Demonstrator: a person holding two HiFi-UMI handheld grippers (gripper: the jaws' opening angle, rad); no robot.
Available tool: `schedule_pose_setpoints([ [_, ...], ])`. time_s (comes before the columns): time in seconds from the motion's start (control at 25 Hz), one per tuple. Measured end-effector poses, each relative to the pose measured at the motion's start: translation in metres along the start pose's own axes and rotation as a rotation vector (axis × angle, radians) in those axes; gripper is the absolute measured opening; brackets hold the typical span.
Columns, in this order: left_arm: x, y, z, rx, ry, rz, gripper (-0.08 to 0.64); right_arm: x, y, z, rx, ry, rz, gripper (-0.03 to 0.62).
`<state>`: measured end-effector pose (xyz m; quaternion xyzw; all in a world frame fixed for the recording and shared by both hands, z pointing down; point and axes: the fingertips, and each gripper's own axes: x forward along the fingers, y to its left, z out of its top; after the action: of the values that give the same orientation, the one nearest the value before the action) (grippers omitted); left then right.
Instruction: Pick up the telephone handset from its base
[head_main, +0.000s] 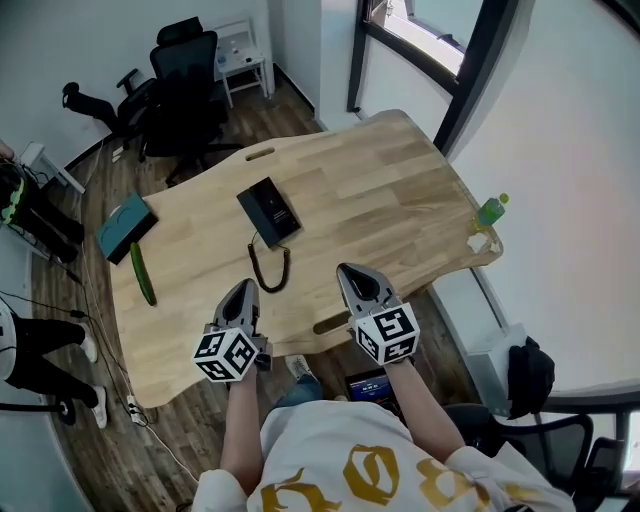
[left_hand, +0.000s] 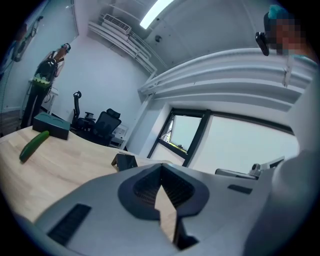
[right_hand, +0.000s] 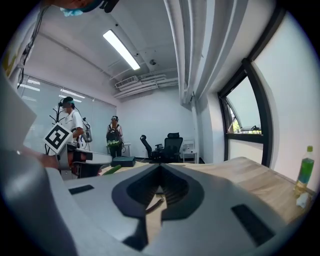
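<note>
While you hold both tools low over the near edge of the counter (head_main: 400, 190), the left tool (head_main: 244, 290) has its jaws pressed together on nothing, and the right tool (head_main: 352, 272) likewise meets at the tips with nothing between. Just beyond them and touched by neither, the black telephone (head_main: 270, 210) lies flat on the wood in one piece. Its coiled cord (head_main: 270, 265) trails toward you, and a cucumber (head_main: 143, 273) lies off to your left.

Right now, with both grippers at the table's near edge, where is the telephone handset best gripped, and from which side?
Probably mid-length, jaws across its narrow width, coming from the near end beside the coiled cord. The telephone lies with its long axis away from that edge; its parts read as one black slab.
</note>
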<state>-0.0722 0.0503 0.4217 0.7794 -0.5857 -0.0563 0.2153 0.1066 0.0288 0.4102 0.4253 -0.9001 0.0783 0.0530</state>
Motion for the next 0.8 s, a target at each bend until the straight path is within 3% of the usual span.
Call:
schedule_pose_setpoints([
  [0.44, 0.092, 0.073, 0.048, 0.018, 0.054, -0.069, 0.006, 0.121, -0.015, 0.005, 0.010, 0.063, -0.063, 0.005],
  [0.8, 0.117, 0.097, 0.052, 0.008, 0.076, -0.101, 0.006, 0.147, -0.016, 0.001, 0.037, 0.093, -0.089, 0.005],
])
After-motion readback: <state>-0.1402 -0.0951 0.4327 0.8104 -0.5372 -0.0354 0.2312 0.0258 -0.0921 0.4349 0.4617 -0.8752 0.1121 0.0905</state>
